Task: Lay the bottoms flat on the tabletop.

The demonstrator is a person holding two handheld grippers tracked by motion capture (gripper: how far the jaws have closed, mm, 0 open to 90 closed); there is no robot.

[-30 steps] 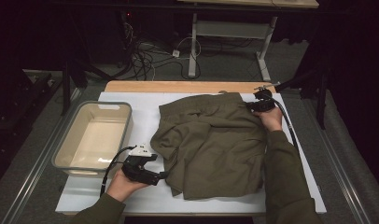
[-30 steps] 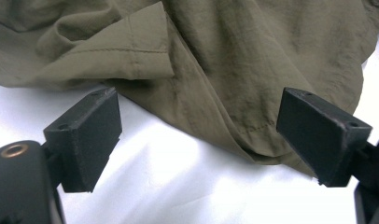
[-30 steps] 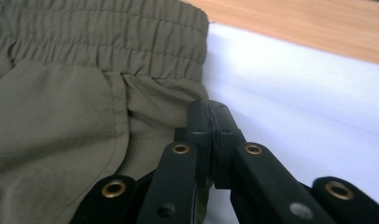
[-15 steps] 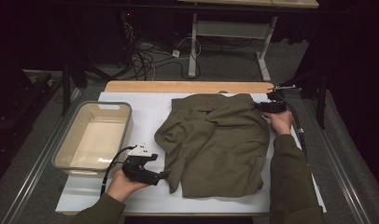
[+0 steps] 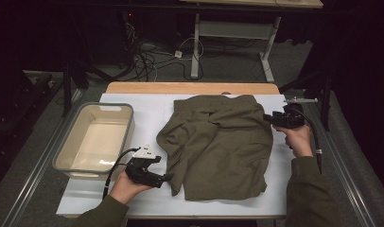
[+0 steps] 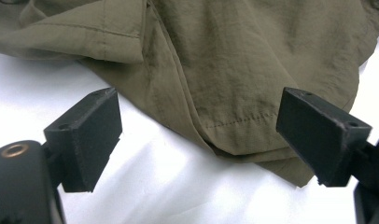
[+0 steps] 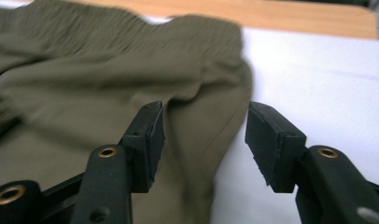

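Olive-green shorts [image 5: 221,144] lie spread on the white surface [image 5: 147,113], to the right of an empty plastic tub [image 5: 96,138], as a person works them flat with a hand-held gripper in each hand. The change is at the right side of the shorts: the right hand-held gripper [image 5: 270,118], which a second ago was clamped on the cloth near the waistband corner and drawing it outward, has just been opening its jaws and now stands released, pads apart with the garment's right edge [image 7: 225,135] lying loosely between them and untouched. The shorts themselves sit further right and flatter than they did a second ago, the elastic waistband [image 5: 217,98] now running straight along the far edge by the wooden strip [image 5: 190,87]. At the near left corner of the shorts the left hand-held gripper [image 5: 169,178] has not shifted; its jaws gape wide around the stitched hem [image 6: 234,123] without pressing on it. The pull to the right looks finished, and the folded-over flap on the left side of the shorts [image 5: 180,130] appears the likely next thing to smooth.
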